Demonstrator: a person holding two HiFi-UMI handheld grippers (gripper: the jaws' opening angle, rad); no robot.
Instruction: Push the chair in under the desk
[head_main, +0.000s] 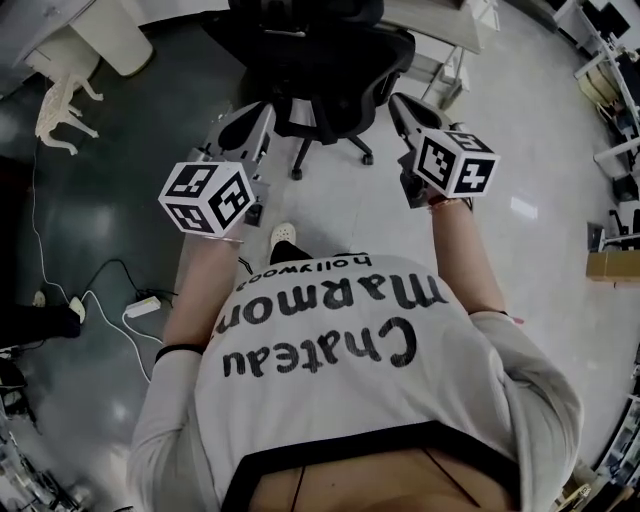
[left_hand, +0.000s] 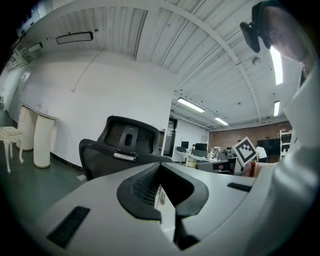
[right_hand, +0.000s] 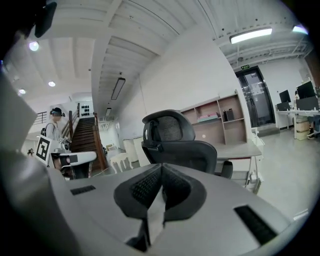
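Two closed, empty grippers, left gripper (head_main: 252, 112), right gripper (head_main: 402, 108), apparently just short of black chair (head_main: 320, 70), desk (right_hand: 239, 149) beyond.

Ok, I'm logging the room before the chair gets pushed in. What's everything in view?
Chair: one, black, just ahead of both grippers.
Desk: one, pale, behind the chair.
Shelf: one, pale wood, against the wall behind the desk.
Small chair: one, white, carved, on the dark floor at far left.
Cylinder: one, white, by the wall.
Power strip: one, white, with cables, on the dark floor at left.
Stairs: one flight, dark, far off.
Other person: one, by the stairs.
Shirt: one, white with black print.
Left gripper: grey and black, shut, empty.
Right gripper: grey and black, shut, empty.
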